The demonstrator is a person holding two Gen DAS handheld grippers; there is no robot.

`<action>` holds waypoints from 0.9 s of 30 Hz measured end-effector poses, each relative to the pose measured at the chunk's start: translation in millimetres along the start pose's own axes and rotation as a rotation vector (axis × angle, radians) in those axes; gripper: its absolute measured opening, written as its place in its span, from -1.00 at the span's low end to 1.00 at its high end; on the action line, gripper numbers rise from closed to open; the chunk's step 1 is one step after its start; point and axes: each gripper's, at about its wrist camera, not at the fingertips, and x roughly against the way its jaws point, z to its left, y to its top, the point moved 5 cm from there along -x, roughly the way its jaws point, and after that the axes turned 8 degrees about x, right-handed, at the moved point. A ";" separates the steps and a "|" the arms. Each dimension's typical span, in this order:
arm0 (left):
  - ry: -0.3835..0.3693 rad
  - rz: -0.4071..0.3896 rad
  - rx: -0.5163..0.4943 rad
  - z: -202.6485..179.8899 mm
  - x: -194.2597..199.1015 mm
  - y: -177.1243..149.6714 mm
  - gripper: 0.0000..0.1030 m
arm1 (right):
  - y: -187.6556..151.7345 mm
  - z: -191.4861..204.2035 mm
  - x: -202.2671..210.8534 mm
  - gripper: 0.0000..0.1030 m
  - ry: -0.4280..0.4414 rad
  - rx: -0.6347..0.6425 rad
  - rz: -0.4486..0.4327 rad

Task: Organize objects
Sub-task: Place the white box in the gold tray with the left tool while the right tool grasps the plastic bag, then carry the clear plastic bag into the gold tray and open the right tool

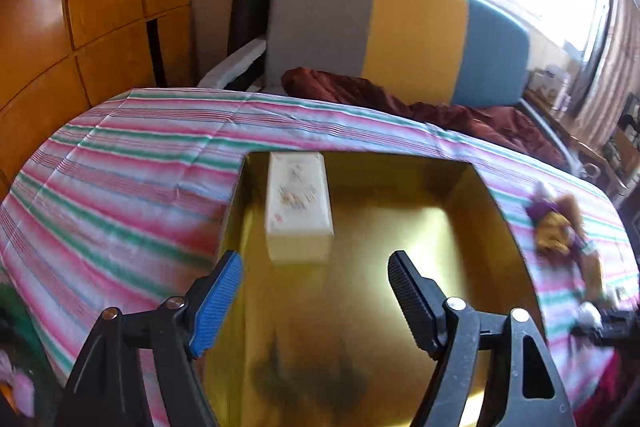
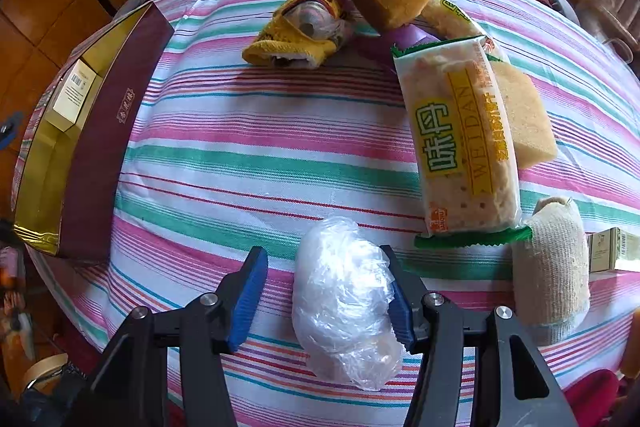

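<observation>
A small carton [image 1: 298,205] lies inside the open box [image 1: 496,227] at frame centre, on the striped cloth [image 1: 120,167]; a stuffed toy [image 1: 560,227] lies right.

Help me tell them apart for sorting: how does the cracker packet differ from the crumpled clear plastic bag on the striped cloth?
The cracker packet is long, flat and printed in yellow and green; the plastic bag is a lumpy, unprinted, see-through wad. The packet lies free, propped on a yellow sponge; the bag sits between the right gripper fingers, one touching it, one apart. Both lie on the striped cloth, outside the gold-lined box.
</observation>
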 end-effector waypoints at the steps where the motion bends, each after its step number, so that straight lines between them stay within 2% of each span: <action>1: -0.011 -0.003 -0.012 -3.9 8.0 -8.7 0.36 | -0.4 -0.6 0.7 0.12 -0.001 -0.001 -0.001; 6: -0.058 0.013 -0.034 -18.7 30.8 -44.2 0.28 | 1.2 0.1 1.2 0.00 -0.029 0.004 -0.007; 10: -0.068 0.061 0.016 -15.5 26.9 -59.9 0.25 | -0.3 3.8 1.3 -0.06 -0.056 0.022 -0.014; 18: -0.097 0.075 0.052 -7.4 32.2 -77.4 0.17 | 2.8 1.8 -1.5 -0.04 -0.045 0.011 -0.012; 23: -0.103 0.067 0.052 0.0 40.5 -83.4 0.16 | 5.8 3.7 -1.8 -0.08 -0.071 0.019 -0.012; 24: -0.097 0.064 0.054 2.4 41.5 -83.7 0.16 | 6.5 4.7 -1.3 -0.14 -0.083 0.023 -0.014; 26: -0.088 0.057 0.065 9.1 44.1 -83.1 0.16 | 8.0 5.9 2.4 -0.43 -0.083 0.017 -0.018; 27: -0.083 0.050 0.074 13.5 46.1 -82.3 0.16 | 8.8 7.0 7.3 -0.43 -0.063 -0.005 -0.020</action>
